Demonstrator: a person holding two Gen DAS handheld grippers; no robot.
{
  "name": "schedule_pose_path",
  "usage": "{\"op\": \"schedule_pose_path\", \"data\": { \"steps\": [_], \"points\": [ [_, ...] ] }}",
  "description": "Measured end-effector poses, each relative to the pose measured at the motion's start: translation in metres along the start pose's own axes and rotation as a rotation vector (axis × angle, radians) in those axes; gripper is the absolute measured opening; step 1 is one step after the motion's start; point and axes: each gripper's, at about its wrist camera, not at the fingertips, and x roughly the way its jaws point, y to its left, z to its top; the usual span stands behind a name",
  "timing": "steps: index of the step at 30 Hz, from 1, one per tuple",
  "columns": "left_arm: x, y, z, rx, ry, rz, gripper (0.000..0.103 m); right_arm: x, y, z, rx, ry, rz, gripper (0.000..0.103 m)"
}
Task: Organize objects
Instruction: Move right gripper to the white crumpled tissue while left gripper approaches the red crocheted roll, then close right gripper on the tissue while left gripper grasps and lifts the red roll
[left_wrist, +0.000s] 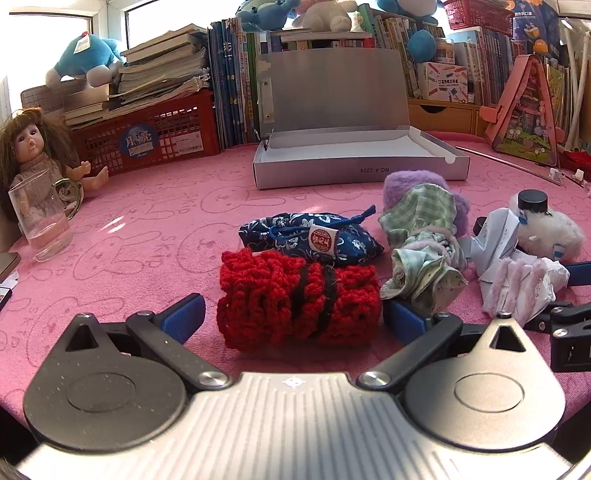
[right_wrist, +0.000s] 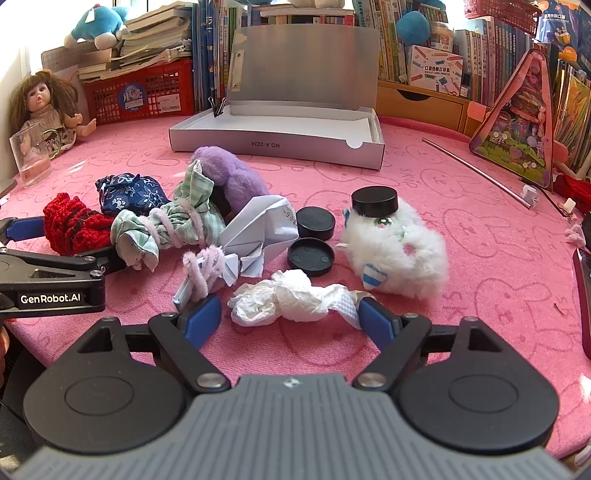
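Note:
In the left wrist view my left gripper (left_wrist: 295, 319) is open, its blue pads on either side of a red knitted bundle (left_wrist: 299, 299) with black bands, lying on the pink cloth. A blue floral pouch (left_wrist: 310, 240) lies just behind it. In the right wrist view my right gripper (right_wrist: 290, 319) is open around a crumpled white tissue (right_wrist: 291, 299); the right pad is at the tissue's edge. Beyond lie folded paper (right_wrist: 258, 229), a green checked cloth bundle (right_wrist: 166, 225), a purple plush (right_wrist: 232, 173) and a white fluffy plush (right_wrist: 399, 251). An open silver box (right_wrist: 273, 146) stands behind.
Two black lids (right_wrist: 316, 221) lie beside the white plush, and a black cap (right_wrist: 375, 201) sits on it. A glass (left_wrist: 40, 225), a doll (left_wrist: 33, 147) and a red crate (left_wrist: 147, 136) are at the left. A metal rod (right_wrist: 476, 173) lies at the right. Books line the back.

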Motion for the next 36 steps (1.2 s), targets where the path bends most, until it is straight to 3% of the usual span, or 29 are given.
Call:
{"op": "schedule_pose_path", "data": {
  "steps": [8, 11, 14, 16, 36],
  "points": [
    [-0.007, 0.001, 0.002, -0.028, -0.014, 0.003, 0.103, -0.003, 0.000, -0.001, -0.009, -0.002, 0.000, 0.084],
    [-0.006, 0.002, 0.000, -0.042, -0.002, -0.014, 0.093, -0.006, -0.001, -0.001, 0.001, -0.005, 0.016, 0.073],
    [-0.008, 0.001, 0.001, -0.060, 0.000, -0.057, 0.077, -0.011, 0.000, 0.000, -0.004, -0.022, 0.020, 0.063],
    [-0.010, -0.002, 0.002, -0.045, -0.001, -0.057, 0.074, -0.014, 0.001, -0.001, -0.012, -0.034, 0.020, 0.060],
    [-0.025, 0.023, 0.016, -0.109, -0.038, -0.022, 0.074, -0.024, -0.010, 0.007, 0.038, -0.088, 0.004, 0.058]
  ]
}}
